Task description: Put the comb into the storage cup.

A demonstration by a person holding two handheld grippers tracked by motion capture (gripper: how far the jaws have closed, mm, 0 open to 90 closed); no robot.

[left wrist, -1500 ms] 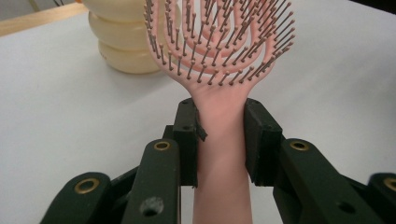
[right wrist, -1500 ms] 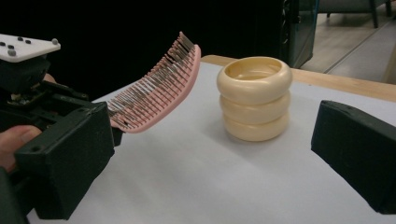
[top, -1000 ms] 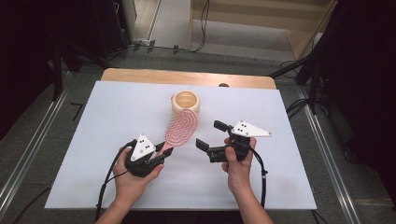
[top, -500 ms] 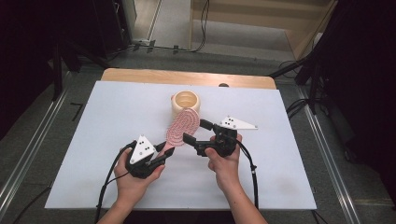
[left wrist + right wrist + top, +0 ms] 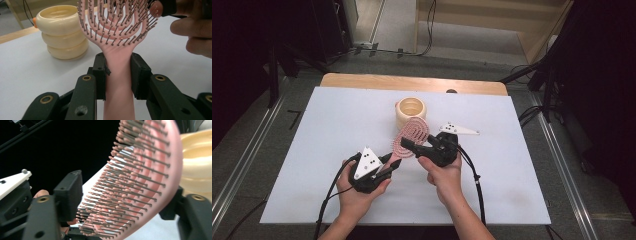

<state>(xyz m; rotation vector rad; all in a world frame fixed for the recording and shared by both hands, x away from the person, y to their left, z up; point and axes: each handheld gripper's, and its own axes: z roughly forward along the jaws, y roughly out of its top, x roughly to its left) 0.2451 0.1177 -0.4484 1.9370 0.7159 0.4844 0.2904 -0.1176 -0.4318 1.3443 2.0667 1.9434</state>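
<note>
1. Gripping the pink hairbrush (image 5: 117,62) by its handle, the left tool (image 5: 388,167) has both jaws pressed against the handle's sides in the left gripper view
2. Held above the white surface (image 5: 322,130), the hairbrush slants from the left tool up towards the cream ringed container (image 5: 411,112), its head just in front of that container
3. The bristles (image 5: 130,185) face the right tool (image 5: 419,147), seen as rows of pink-tipped pins in the right gripper view
4. The right tool has come in from the hairbrush's right and its jaws have just been closing, with the brush head between them
5. One right jaw sits behind the back of the head and looks to touch it; the other stands at the bristle tips, with contact there not clear, so the right tool counts as not yet clenched on the brush
6. The container stands on the surface just beyond the hairbrush head, with a small orange knob (image 5: 35,22) at its side
7. Both hands rest nearer the person than the hairbrush, the left hand (image 5: 357,192) beside the right hand (image 5: 446,177)
</note>
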